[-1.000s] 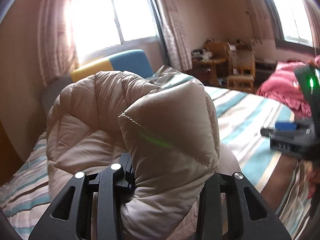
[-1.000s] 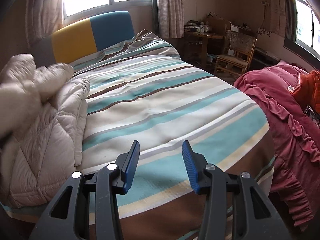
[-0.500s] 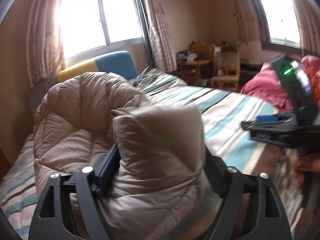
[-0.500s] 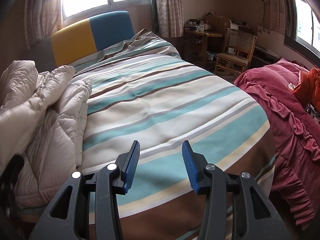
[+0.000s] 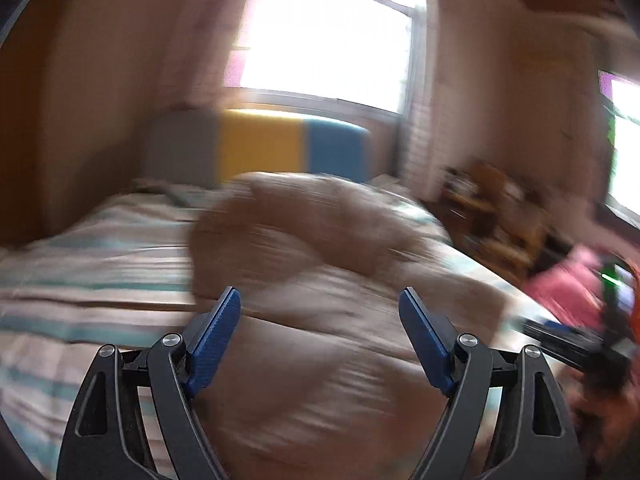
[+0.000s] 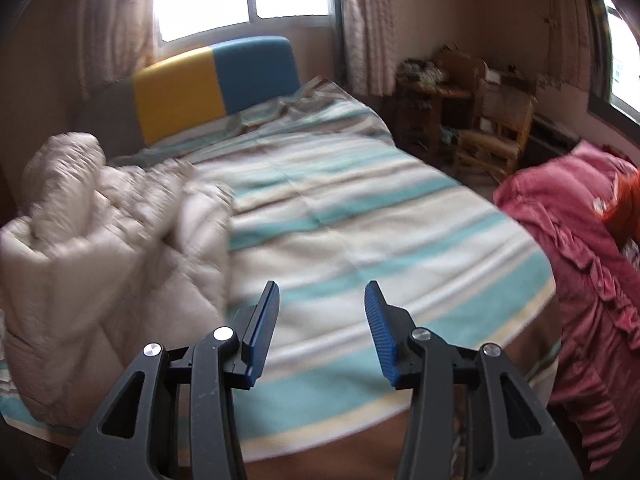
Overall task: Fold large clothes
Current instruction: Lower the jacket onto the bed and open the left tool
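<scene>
Left wrist view, all smeared with blur: the left tool (image 5: 320,304) stands spread wide, blue pads apart, nothing between them. The beige puffer jacket (image 5: 320,280) lies heaped on the striped bed (image 5: 80,272), filling the frame from 6 o'clock up to the centre, beyond and below the pads. Behind it at 12 o'clock sits the headboard (image 5: 292,148), grey, yellow and blue, under a bright window (image 5: 324,32). Out at 3 o'clock, the right tool's dark body with a green light shows against the pink bedding (image 5: 560,292).

Over to the right wrist view: the puffer jacket (image 6: 100,240) is bunched at 9 o'clock on the left edge of the bed (image 6: 360,220). The right tool (image 6: 322,300) hangs spread at 6 o'clock over bare striped cover, holding nothing, just beside the jacket's edge. At 2 o'clock stands a wooden chair (image 6: 496,128); pink bedding (image 6: 580,240) drapes at 3 o'clock.
</scene>
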### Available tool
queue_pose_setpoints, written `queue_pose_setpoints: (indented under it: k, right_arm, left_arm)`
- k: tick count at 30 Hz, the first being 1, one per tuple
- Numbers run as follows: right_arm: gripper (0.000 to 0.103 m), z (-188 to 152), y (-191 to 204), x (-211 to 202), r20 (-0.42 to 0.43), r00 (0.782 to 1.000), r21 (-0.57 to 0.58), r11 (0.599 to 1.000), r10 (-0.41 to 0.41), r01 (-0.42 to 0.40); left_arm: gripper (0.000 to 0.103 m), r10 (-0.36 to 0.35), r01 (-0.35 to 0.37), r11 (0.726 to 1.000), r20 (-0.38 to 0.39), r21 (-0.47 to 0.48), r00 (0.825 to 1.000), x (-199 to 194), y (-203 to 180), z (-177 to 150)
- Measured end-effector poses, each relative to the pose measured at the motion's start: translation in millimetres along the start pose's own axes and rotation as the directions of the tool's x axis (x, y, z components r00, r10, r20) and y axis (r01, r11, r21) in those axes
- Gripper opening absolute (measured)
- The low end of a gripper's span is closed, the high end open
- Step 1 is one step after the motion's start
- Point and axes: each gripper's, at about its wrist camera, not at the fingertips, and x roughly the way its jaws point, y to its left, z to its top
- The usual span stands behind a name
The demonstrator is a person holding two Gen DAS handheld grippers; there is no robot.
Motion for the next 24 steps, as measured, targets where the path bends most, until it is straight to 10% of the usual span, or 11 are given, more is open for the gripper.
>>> queue_pose_setpoints:
  k: [6,14,24]
  right_arm:
    - [0.047,41,39,-12,0.077,0.991,-0.031,0.994,0.109,-0.106]
    - [0.048,93,100,-13,0.145,0.962,-0.124,0.969,0.230,-0.213]
    - [0.048,131,160,58,0.031,0.960,-0.209,0.941,0.280,-0.267]
  left_arm:
    - [0.059,0.204,-0.215,0.965,-0.084,-0.152,0.975,68,69,7]
    - [0.047,0.054,-0.064,0.996,-0.147,-0.062,0.988,119,17,18]
    - [0.047,-0.040,0.041,0.999,-0.296,-0.004,0.954,168,-23,28]
